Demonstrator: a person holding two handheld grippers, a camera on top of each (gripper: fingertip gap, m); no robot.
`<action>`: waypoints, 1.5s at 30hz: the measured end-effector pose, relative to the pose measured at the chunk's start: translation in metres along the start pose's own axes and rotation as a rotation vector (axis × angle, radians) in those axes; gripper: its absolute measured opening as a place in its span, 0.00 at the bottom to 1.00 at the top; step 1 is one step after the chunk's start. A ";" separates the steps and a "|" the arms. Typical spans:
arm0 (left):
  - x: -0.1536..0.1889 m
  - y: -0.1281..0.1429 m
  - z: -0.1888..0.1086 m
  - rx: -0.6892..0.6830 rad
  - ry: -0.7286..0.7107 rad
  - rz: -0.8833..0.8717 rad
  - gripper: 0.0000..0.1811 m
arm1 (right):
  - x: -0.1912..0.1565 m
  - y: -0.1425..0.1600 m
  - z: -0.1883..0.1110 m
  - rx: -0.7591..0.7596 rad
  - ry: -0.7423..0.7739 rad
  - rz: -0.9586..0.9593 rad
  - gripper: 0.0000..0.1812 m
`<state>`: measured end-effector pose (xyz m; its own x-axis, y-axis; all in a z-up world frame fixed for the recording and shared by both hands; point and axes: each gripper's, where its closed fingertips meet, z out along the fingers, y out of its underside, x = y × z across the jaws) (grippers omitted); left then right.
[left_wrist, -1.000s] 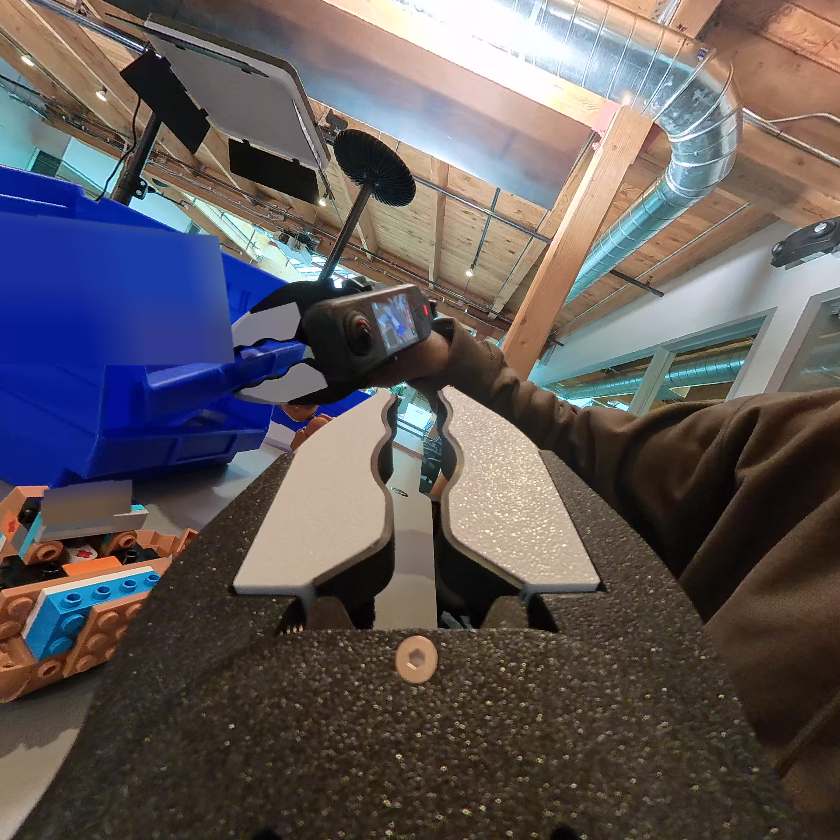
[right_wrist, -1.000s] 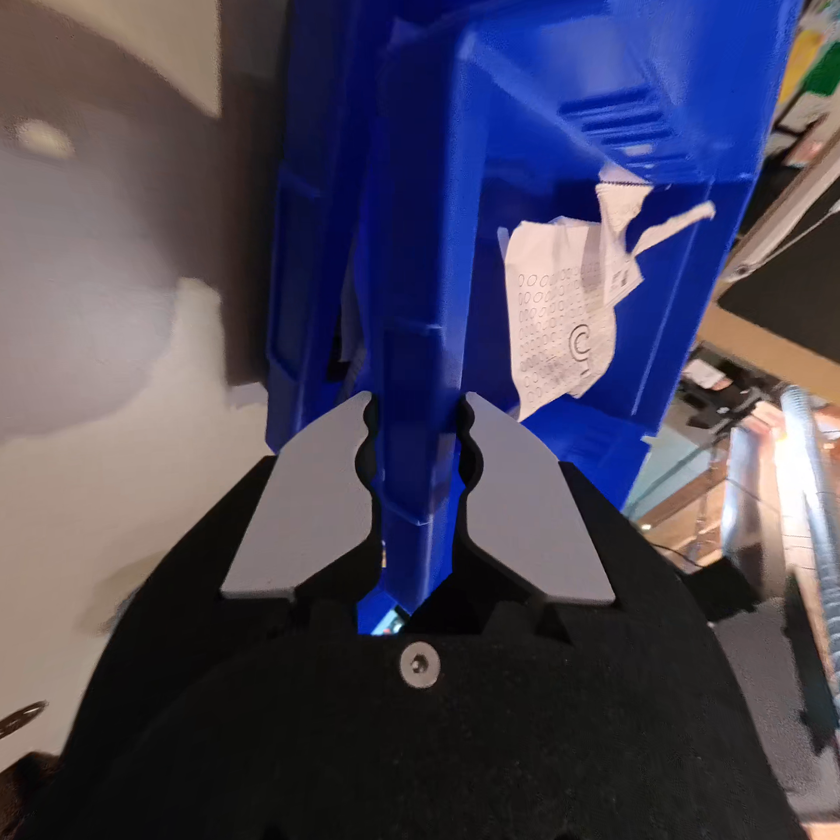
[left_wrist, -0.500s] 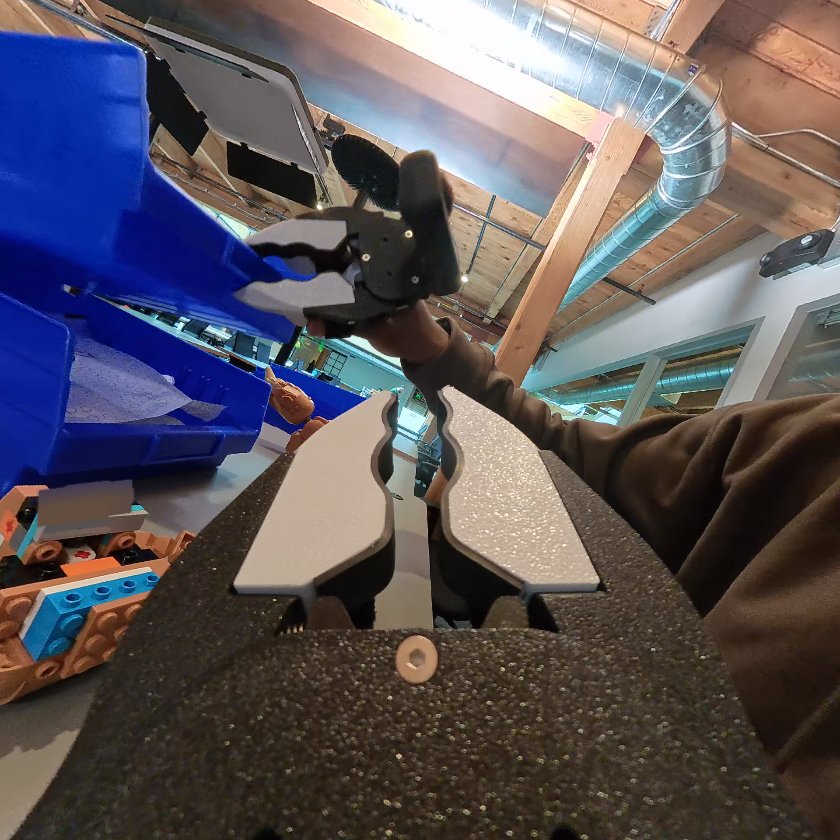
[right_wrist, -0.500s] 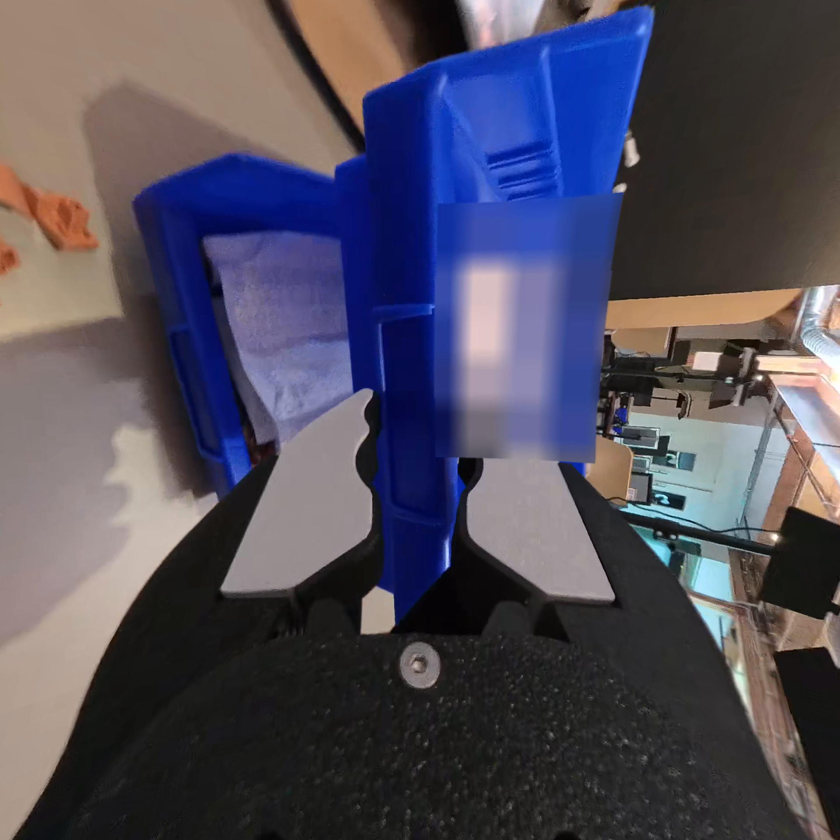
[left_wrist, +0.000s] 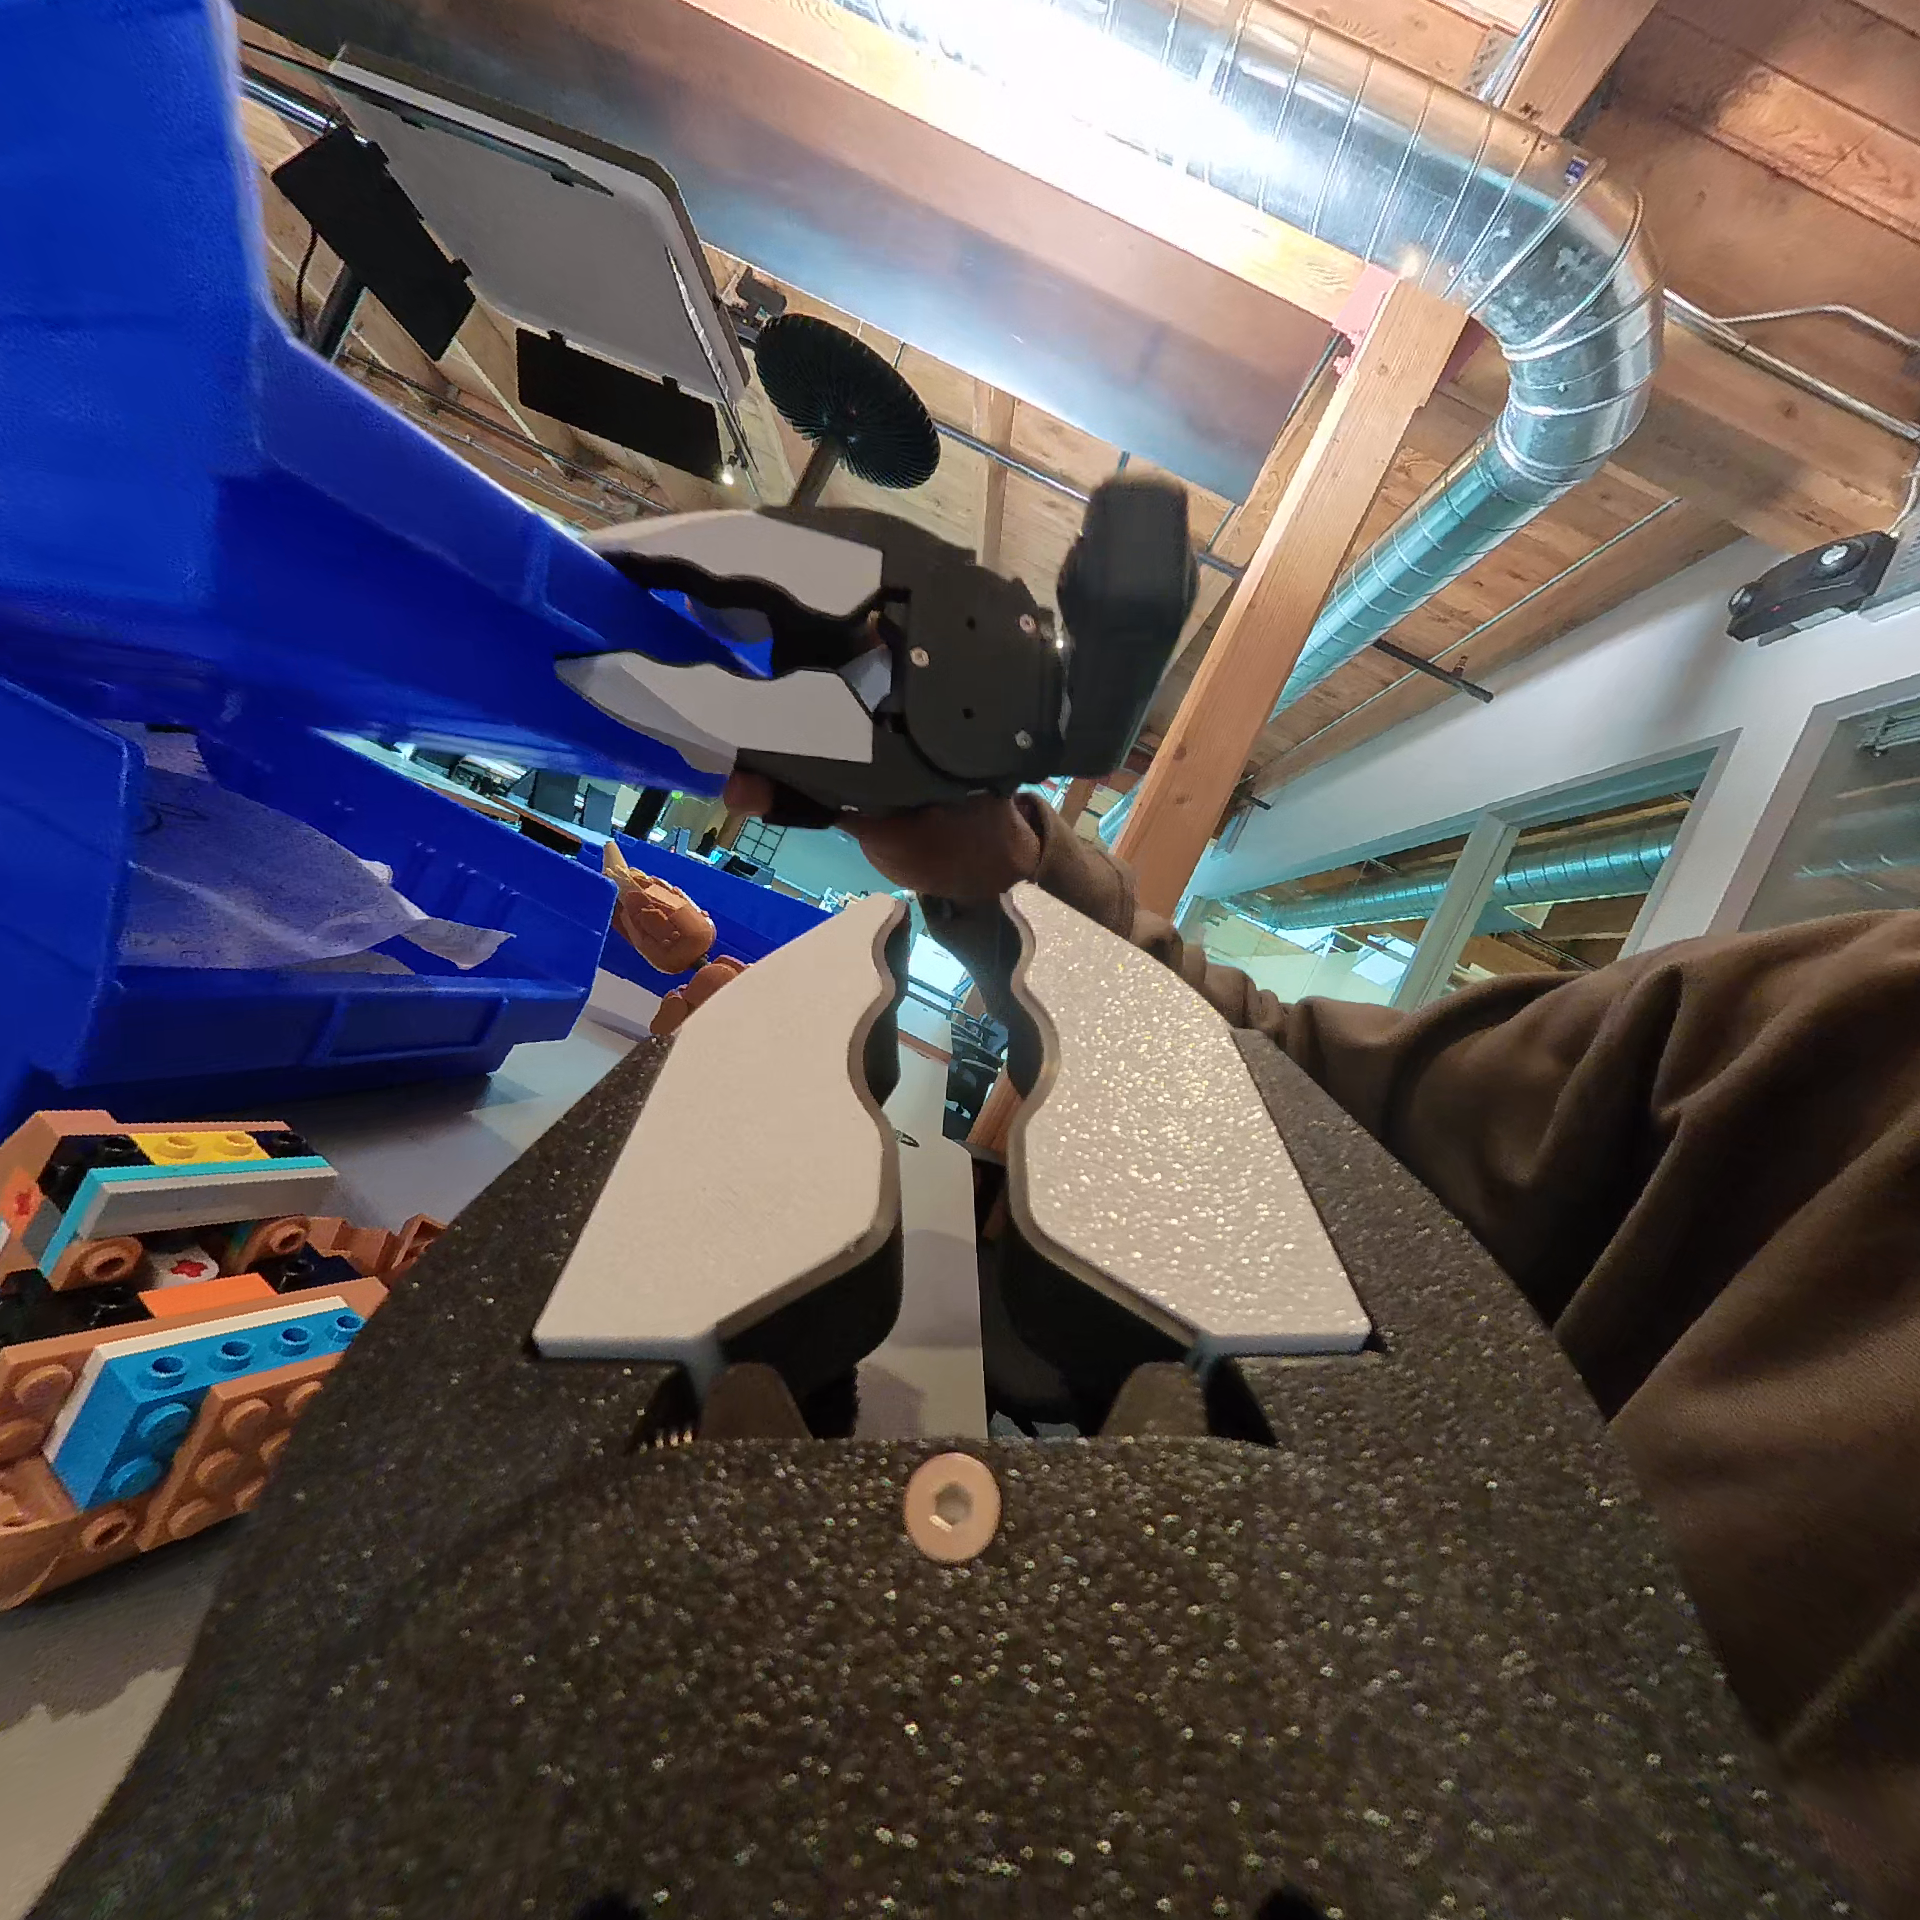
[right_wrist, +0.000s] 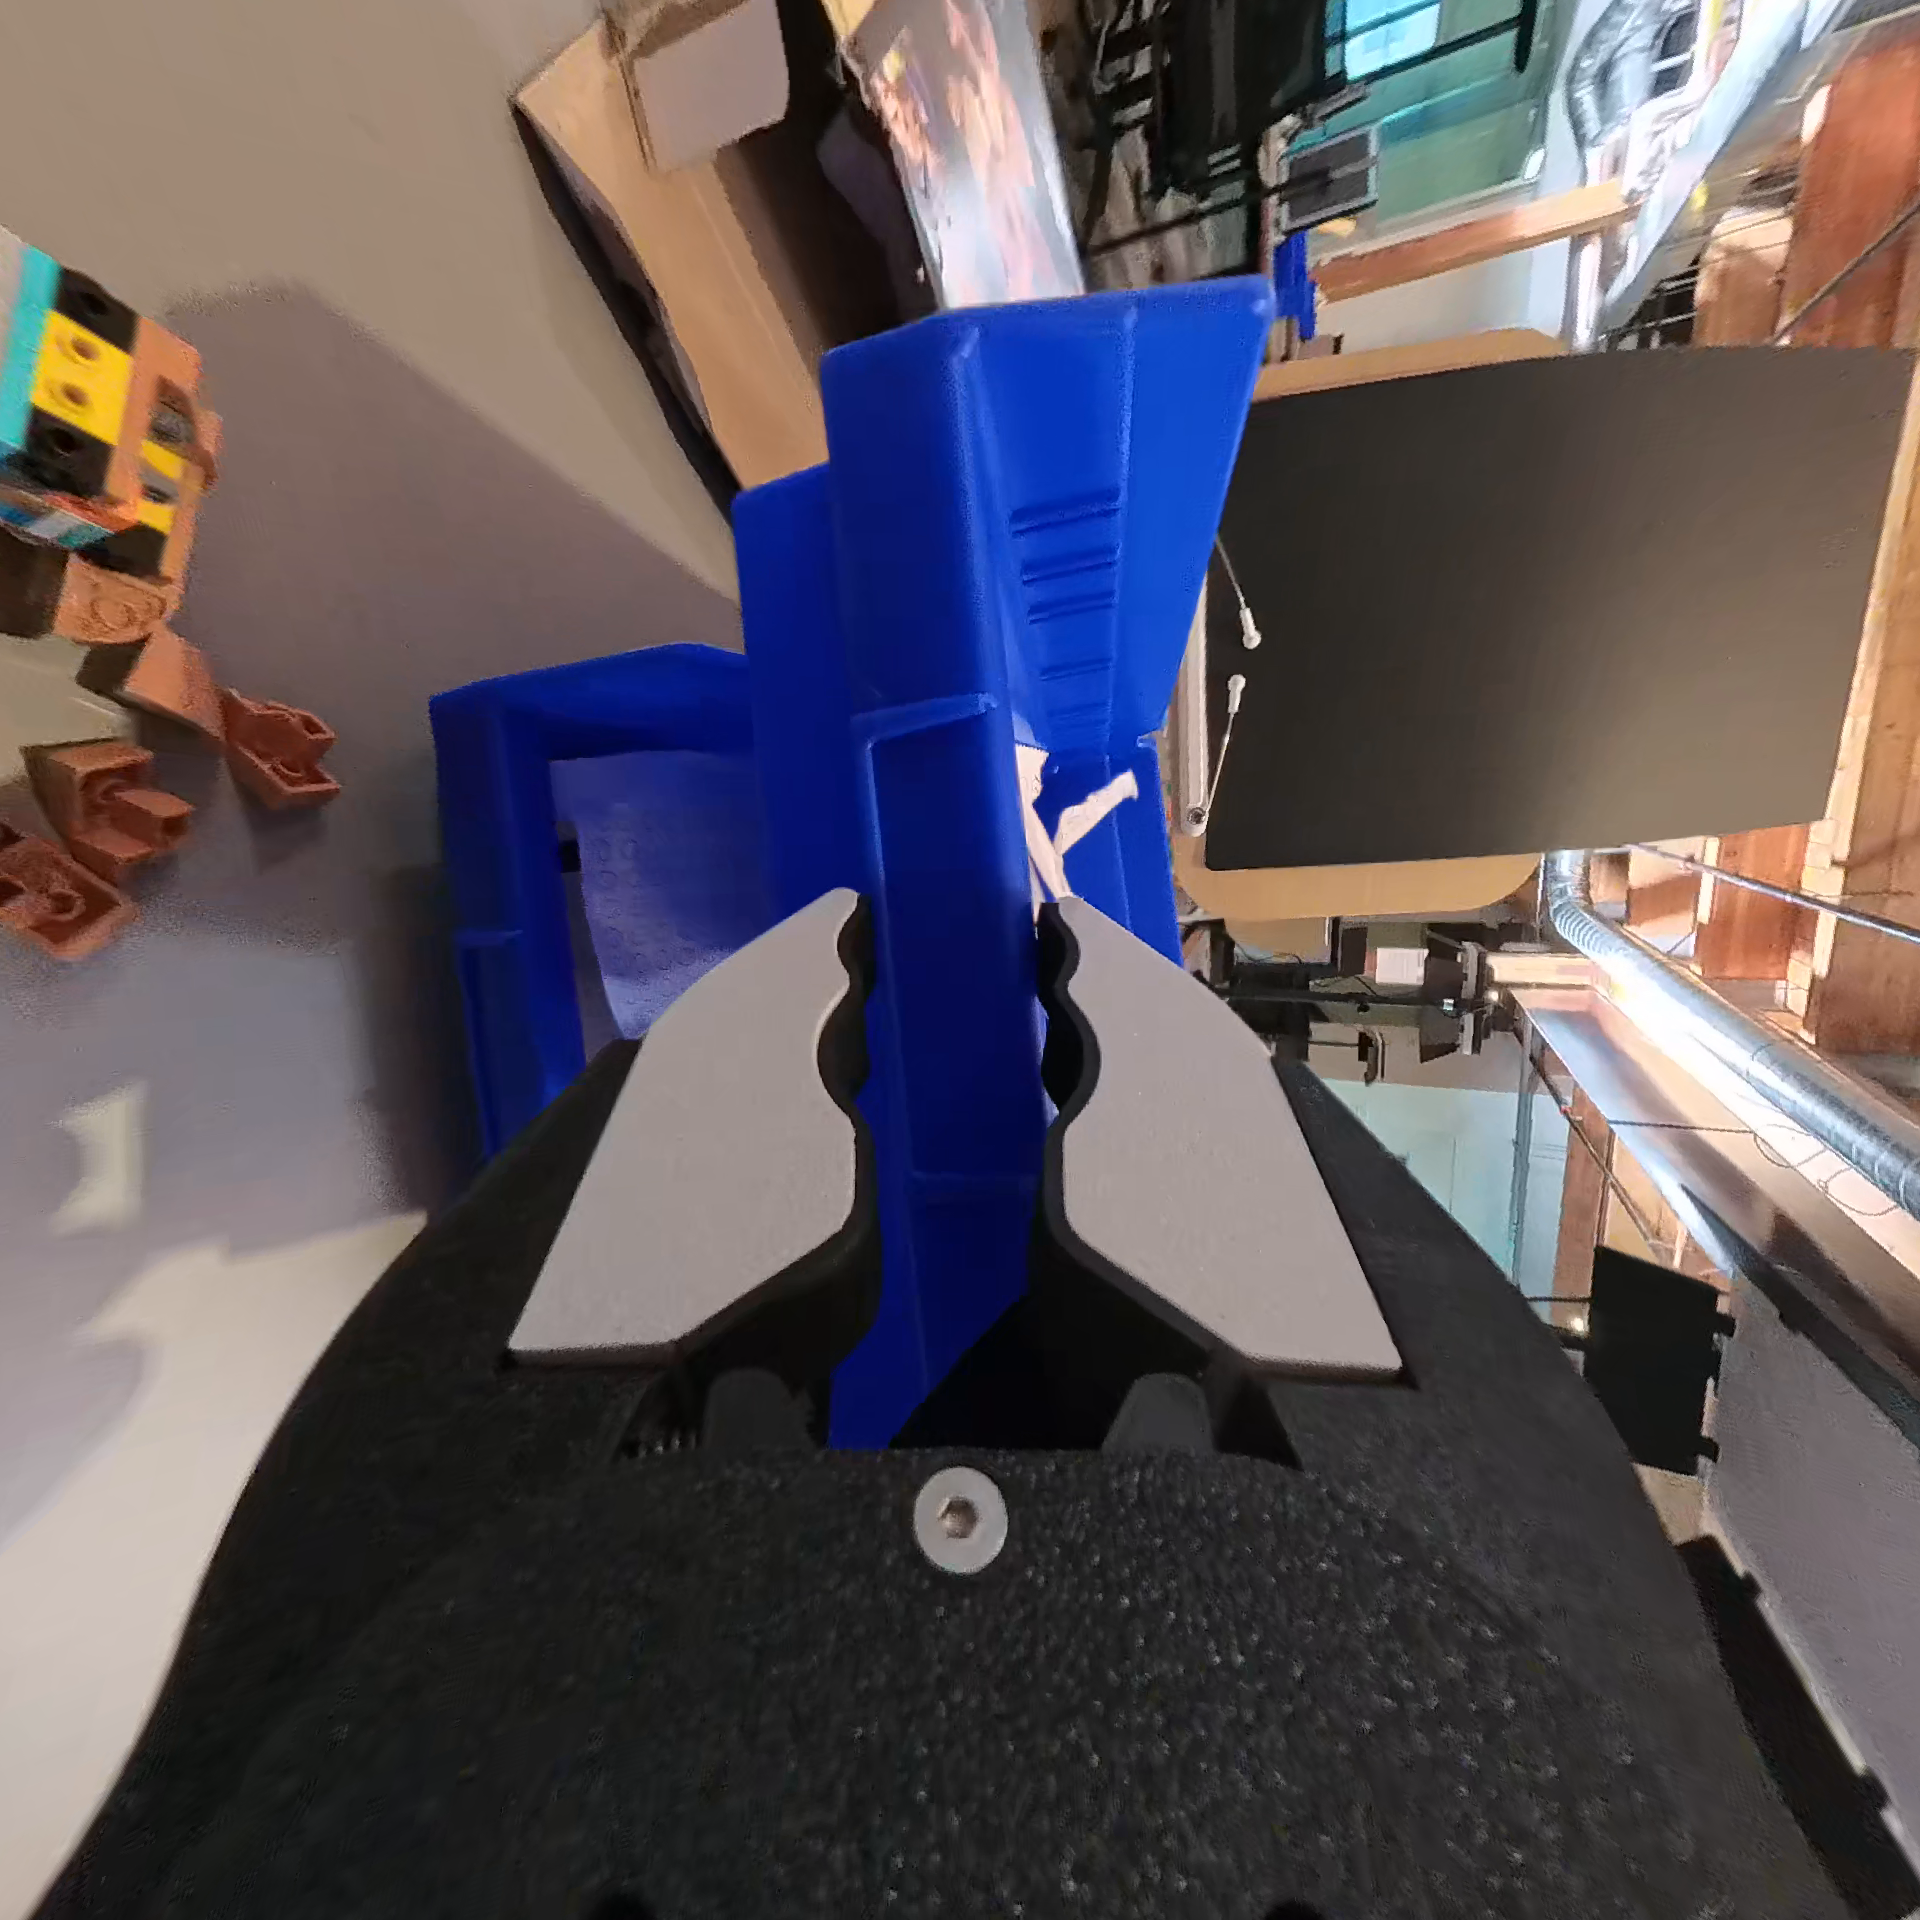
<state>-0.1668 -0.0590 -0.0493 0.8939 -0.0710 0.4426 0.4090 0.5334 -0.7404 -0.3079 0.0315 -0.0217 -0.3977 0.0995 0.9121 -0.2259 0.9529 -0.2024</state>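
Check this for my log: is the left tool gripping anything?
No, the left tool holds nothing; the gap between its two fingers is bare.

The right gripper (right_wrist: 951, 925) was raised above the table and turned on its side, one finger over the other, its jaws clamped on something thin between them. A hand (left_wrist: 935, 847) gripped it from below, and a brown sleeve (left_wrist: 1507, 1091) ran back from it. The left gripper (left_wrist: 956, 920) sat low and pointed upward, its fingers (left_wrist: 748, 1143) a narrow gap apart with nothing between them.
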 end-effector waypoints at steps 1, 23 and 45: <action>0.000 0.000 0.000 0.001 0.001 -0.001 0.09 | -0.002 0.000 -0.003 0.013 0.012 0.016 0.17; 0.000 0.000 0.000 0.001 -0.001 0.004 0.09 | -0.061 0.042 0.015 -0.091 0.175 -0.164 0.15; 0.000 -0.001 0.000 0.006 0.003 -0.003 0.09 | -0.080 0.084 0.027 -0.379 -0.227 -0.070 0.22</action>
<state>-0.1669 -0.0599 -0.0489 0.8931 -0.0753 0.4434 0.4107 0.5381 -0.7360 -0.3191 0.0962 -0.1214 -0.5876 0.0056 0.8092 0.0655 0.9970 0.0406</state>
